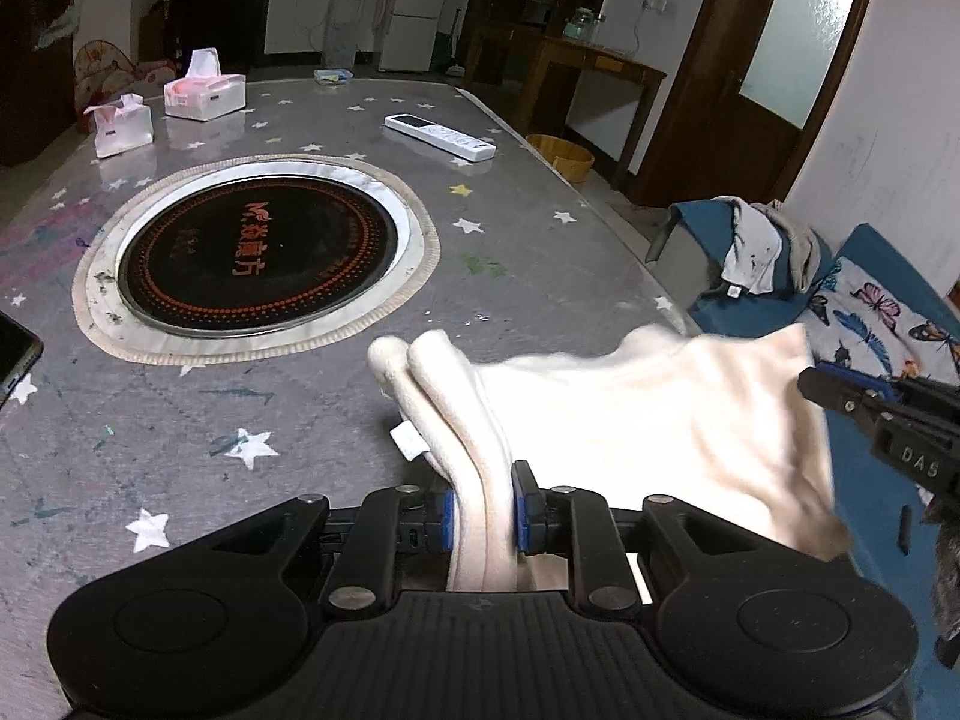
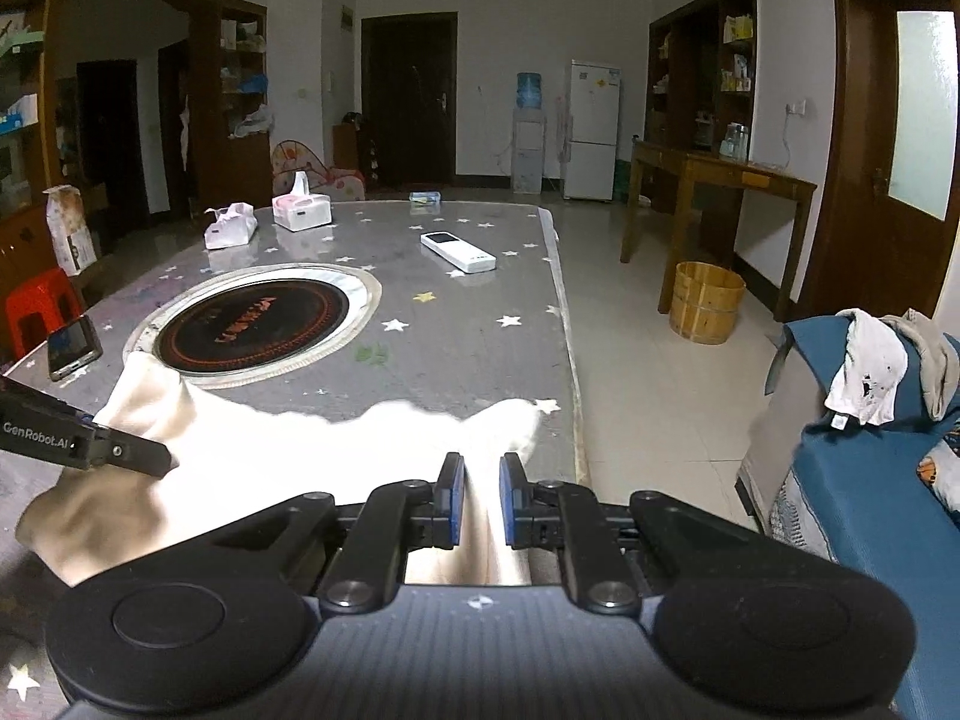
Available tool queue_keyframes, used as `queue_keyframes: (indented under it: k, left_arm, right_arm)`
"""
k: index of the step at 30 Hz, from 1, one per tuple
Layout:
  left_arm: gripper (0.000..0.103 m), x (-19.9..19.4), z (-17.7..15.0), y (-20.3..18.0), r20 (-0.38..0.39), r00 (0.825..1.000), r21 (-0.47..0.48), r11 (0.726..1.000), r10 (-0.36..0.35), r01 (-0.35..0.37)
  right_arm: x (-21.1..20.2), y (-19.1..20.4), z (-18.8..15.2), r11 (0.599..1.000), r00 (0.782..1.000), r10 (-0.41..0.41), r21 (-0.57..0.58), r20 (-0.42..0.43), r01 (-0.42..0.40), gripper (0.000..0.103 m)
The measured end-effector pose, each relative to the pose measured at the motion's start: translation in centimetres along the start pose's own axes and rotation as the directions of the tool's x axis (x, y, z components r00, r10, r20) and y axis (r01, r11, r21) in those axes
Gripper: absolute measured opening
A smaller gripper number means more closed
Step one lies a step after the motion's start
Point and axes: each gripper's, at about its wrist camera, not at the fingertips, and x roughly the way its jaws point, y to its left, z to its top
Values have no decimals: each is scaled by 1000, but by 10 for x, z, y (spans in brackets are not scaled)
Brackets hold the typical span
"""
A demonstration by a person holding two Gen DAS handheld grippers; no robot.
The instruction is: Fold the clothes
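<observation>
Garment (image 1: 648,414): cream, plain. Surface (image 1: 528,222): grey, white stars plus a few yellow. Inset round hob (image 1: 258,252): black, orange dotted rings and lettering, pale rim. Remote (image 1: 441,136): white. Sofa (image 2: 870,480): blue; its cover (image 1: 870,324) white with butterflies. Hand-held gripper fingers (image 2: 453,501): black, blue pads.

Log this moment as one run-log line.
left gripper: shut on cream garment | right gripper: shut on cream garment | garment: stretched between grippers above table | fold: unfinished

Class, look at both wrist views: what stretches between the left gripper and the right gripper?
The cream garment, held by the left gripper and the right gripper, spans the gap above the table; both views show it.
</observation>
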Motion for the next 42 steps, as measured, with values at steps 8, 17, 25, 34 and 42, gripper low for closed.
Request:
queue_keyframes:
  k: [8, 17, 25, 34, 42]
  left_arm:
    - [33, -4, -4, -1, 14, 999, 13, 999, 39, -39]
    - [47, -13, -6, -1, 45, 995, 30, 996, 84, -85]
    - [56, -27, -8, -5, 92, 990, 64, 992, 105, -111]
    - [73, -44, -17, -8, 138, 983, 87, 987, 122, -134]
    - [89, -62, -29, -15, 190, 974, 121, 982, 121, -146]
  right_arm:
    - [-1, 1, -2, 1000, 1000, 0, -1, -2, 0, 14]
    - [-7, 9, 0, 1000, 1000, 14, -6, 15, -14, 25]
    - [-18, 19, -3, 1000, 999, 27, -12, 32, -27, 43]
    - [-33, 35, -10, 999, 998, 41, -26, 51, -40, 67]
    - [-46, 50, -20, 999, 997, 41, -22, 61, -40, 86]
